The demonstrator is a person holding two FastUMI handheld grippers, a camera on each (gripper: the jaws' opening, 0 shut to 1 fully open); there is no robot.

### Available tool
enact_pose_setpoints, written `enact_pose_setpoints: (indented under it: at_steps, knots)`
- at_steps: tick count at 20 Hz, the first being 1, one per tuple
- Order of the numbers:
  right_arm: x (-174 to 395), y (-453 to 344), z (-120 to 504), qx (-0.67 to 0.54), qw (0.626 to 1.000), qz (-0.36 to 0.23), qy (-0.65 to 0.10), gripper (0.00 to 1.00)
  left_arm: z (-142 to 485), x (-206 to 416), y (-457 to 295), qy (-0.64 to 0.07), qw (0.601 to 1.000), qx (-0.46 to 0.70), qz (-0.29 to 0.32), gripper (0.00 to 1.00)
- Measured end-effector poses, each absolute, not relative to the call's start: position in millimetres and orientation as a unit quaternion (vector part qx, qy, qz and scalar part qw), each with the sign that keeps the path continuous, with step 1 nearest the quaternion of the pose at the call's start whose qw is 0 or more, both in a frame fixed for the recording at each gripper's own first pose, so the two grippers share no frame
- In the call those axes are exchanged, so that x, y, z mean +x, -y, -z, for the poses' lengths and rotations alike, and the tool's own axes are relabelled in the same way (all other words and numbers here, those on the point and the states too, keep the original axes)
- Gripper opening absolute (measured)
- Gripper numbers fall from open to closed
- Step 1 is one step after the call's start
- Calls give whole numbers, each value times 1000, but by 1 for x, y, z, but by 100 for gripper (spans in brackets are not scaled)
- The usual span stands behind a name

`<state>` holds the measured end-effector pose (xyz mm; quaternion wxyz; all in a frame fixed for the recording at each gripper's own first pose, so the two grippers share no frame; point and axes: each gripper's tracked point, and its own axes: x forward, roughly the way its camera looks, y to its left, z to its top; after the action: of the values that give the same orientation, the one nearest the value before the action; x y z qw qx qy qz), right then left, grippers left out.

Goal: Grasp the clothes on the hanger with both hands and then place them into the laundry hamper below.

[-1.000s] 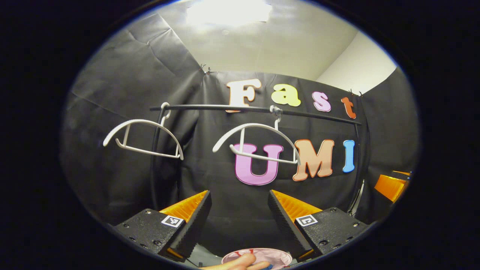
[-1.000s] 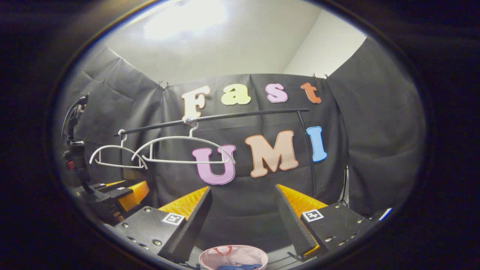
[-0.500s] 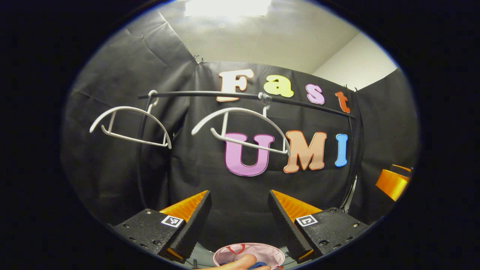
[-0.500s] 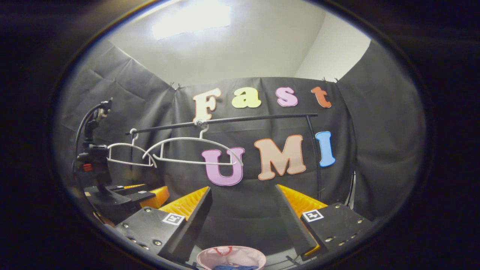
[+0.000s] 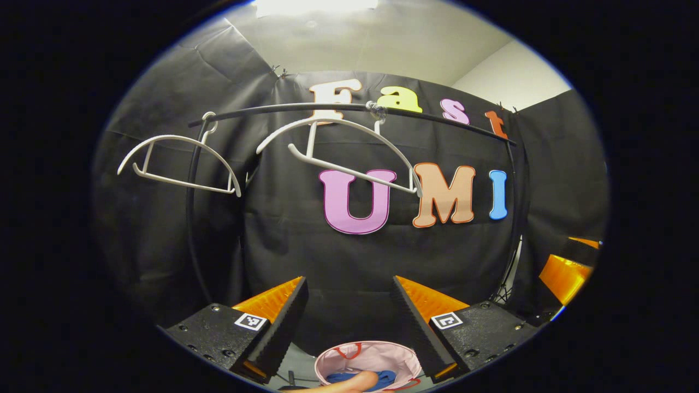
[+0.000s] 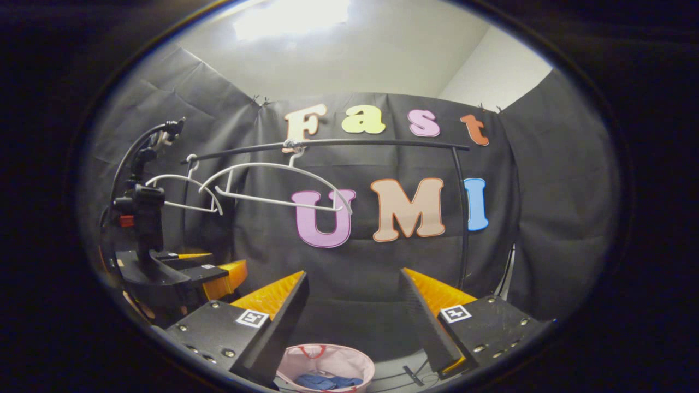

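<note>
Both your left claw and right claw stand wide open and empty above the pink laundry hamper. The blue clothes lie inside that hamper, and two bare white hangers hang on the rail high above it.

Left gripper and right gripper both stand open, fingers spread wide apart, holding nothing, pointing forward

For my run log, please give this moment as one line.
hangers: bare | blue clothes: in hamper | left tongs: open | right tongs: open
</note>
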<state>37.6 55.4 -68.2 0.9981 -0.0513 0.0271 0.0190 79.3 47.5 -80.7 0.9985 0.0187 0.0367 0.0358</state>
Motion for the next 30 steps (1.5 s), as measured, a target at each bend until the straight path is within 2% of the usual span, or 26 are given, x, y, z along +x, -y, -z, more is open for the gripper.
enact_pose_setpoints:
  at_steps: [9, 15, 16, 17, 18, 20, 21, 23, 24, 25, 26, 27, 28, 30]
  knots:
    - [22, -33, 68, -39, 999, -25, -21, 100, 65, 73, -34, -6, 999, -5, -48, 92]
    - [1, -10, 66, -43, 999, -28, -13, 100, 58, 65, 3, 7, 999, -23, -31, 92]
    - [-3, -8, 67, -41, 999, -29, -12, 100, 58, 65, 8, 8, 999, -15, -31, 95]
    - [-8, -6, 67, -40, 999, -31, -11, 100, 58, 64, 11, 12, 999, -7, -35, 92]
    - [-13, -2, 70, -40, 999, -34, -11, 98, 57, 63, 14, 18, 999, -2, -40, 95]
    - [-22, 8, 74, -48, 998, -36, -11, 99, 55, 59, 24, 33, 998, -2, -47, 92]
    - [-27, 15, 77, -51, 998, -34, -12, 92, 55, 57, 29, 38, 998, -4, -48, 92]
    - [-37, 27, 82, -54, 998, -28, -14, 100, 59, 55, 38, 40, 998, -7, -49, 92]
    - [-40, 33, 85, -56, 998, -28, -17, 98, 63, 53, 44, 37, 998, -4, -47, 92]
    - [-42, 38, 86, -57, 998, -28, -19, 92, 65, 53, 50, 35, 998, 2, -45, 92]
    - [-42, 45, 88, -60, 998, -26, -19, 98, 66, 53, 54, 36, 998, 10, -45, 92]
    - [-42, 49, 89, -61, 998, -22, -18, 93, 65, 52, 57, 39, 998, 18, -45, 92]
    - [-42, 52, 89, -58, 998, -21, -17, 98, 64, 50, 59, 45, 998, 25, -45, 92]
    - [-41, 49, 94, -52, 998, -30, -19, 98, 63, 50, 63, 51, 997, 33, -42, 92]
